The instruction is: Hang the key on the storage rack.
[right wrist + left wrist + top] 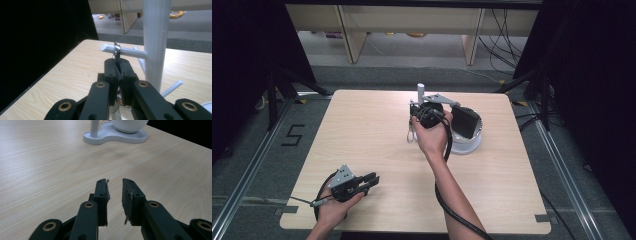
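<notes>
A white rack stands at the table's far middle, with an upright post (155, 37) and thin side pegs (130, 52). My right gripper (117, 62) is shut on a thin shiny metal utensil (117, 50), whose top end rests against one peg. In the high view the right gripper (423, 111) sits beside the post (420, 90), and a pale loop of the utensil (411, 134) shows below it. My left gripper (372, 180) lies near the table's front left, jaws a little apart with nothing between them (115, 183).
A white round holder (472, 142) shares the rack's base (117, 136), with a dark object (464, 121) in it. The table (362, 125) is light wood; its edge drops to dark floor at the left. Shelving legs stand beyond the far edge.
</notes>
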A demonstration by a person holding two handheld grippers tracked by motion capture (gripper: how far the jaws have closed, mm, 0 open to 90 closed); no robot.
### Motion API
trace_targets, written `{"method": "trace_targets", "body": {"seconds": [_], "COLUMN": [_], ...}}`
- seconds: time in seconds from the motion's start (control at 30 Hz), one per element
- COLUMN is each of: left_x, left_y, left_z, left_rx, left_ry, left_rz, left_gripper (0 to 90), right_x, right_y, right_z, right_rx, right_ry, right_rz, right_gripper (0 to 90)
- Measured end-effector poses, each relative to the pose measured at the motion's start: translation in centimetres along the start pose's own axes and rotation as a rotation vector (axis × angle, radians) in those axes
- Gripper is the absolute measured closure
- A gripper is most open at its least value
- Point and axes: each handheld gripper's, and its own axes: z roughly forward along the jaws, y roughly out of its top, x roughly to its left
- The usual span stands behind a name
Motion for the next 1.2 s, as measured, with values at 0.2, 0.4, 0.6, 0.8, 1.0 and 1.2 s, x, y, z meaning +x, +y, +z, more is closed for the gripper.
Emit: {"method": "trace_targets", "body": {"seconds": [0.2, 0.4, 0.6, 0.8, 1.0, 1.2], "left_x": [0.0, 0.0, 0.0, 0.1, 0.1, 0.1], "left_y": [-0.1, -0.1, -0.1, -0.2, -0.1, -0.2], "left_z": [0.2, 0.1, 0.1, 0.2, 0.1, 0.2], "left_rx": [-0.010, 0.000, -0.001, -0.004, -0.010, -0.024], "left_ry": [-0.016, -0.007, -0.008, -0.011, -0.006, -0.006], "left_rz": [-0.010, -0.003, -0.007, -0.015, -0.012, -0.010], "left_gripper": [73.4, 73.3, 73.2, 72.8, 72.3, 69.9], "right_x": [-0.3, -0.7, -1.1, -1.3, -1.6, -2.3], "right_y": [0.0, 0.0, -0.3, -0.6, -0.8, -1.3], "right_z": [0.1, 0.0, -0.2, -0.5, -1.1, -2.1], "right_rx": [0.001, 0.002, 0.024, 0.028, 0.042, 0.066], "right_ry": [-0.015, -0.037, -0.057, -0.078, -0.079, -0.072], "right_rz": [0.004, -0.006, -0.010, -0.044, -0.077, -0.101], "right_gripper": [86.7, 86.7, 81.4, 76.0, 70.8, 67.3]}}
